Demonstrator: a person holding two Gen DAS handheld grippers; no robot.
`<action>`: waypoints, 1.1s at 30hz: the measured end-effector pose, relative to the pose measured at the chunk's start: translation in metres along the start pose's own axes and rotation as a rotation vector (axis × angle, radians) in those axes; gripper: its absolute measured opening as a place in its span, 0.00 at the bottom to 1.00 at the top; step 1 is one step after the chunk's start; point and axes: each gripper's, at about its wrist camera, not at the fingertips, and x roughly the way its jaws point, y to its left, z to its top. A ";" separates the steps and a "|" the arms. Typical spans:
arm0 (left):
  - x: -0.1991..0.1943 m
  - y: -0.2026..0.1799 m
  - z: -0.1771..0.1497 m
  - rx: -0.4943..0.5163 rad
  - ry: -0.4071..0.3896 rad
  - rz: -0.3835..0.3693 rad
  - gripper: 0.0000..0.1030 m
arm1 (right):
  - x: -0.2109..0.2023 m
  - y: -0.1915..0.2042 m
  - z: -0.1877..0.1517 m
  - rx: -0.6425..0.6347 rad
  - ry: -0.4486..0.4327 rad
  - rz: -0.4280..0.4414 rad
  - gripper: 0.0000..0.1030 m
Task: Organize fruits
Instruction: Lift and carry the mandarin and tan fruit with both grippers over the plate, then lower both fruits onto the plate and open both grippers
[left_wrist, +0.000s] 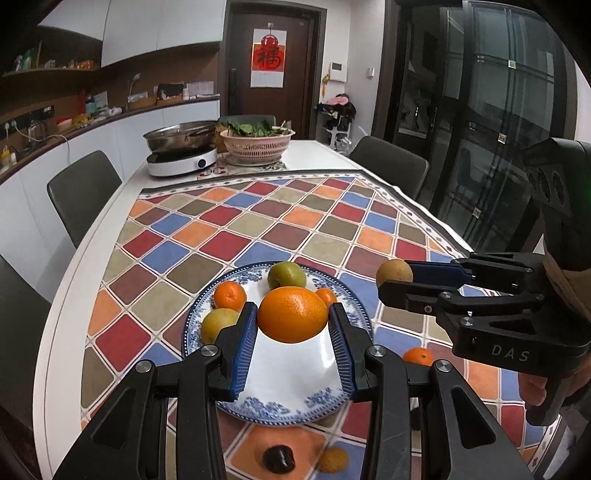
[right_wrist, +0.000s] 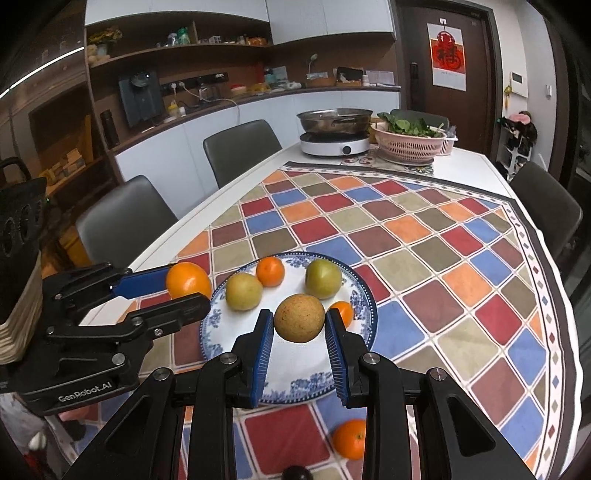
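Note:
My left gripper (left_wrist: 292, 320) is shut on a large orange (left_wrist: 292, 314) and holds it above a blue-and-white plate (left_wrist: 291, 384). My right gripper (right_wrist: 299, 319) is shut on a brown round fruit (right_wrist: 299, 318) over the same plate (right_wrist: 288, 373); it also shows in the left wrist view (left_wrist: 394, 272). On the plate lie two yellow-green fruits (right_wrist: 244, 291) (right_wrist: 323, 278) and two small tangerines (right_wrist: 270, 271) (right_wrist: 343, 312). The left gripper with its orange (right_wrist: 188, 280) shows at the left of the right wrist view.
On the chequered cloth near the plate lie a loose tangerine (right_wrist: 350, 438), a dark plum (left_wrist: 279, 459) and a tan fruit (left_wrist: 333, 459). At the table's far end stand a hotplate with a steel pot (left_wrist: 181, 157) and a pink basket of greens (left_wrist: 257, 146). Chairs flank the table.

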 end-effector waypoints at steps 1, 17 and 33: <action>0.004 0.003 0.002 -0.004 0.005 0.000 0.38 | 0.005 -0.001 0.002 0.002 0.007 -0.002 0.29; 0.074 0.036 0.008 -0.046 0.175 -0.010 0.38 | 0.079 -0.016 0.015 0.026 0.162 0.038 0.29; 0.091 0.046 0.006 -0.045 0.233 0.020 0.46 | 0.101 -0.019 0.013 0.043 0.198 0.009 0.30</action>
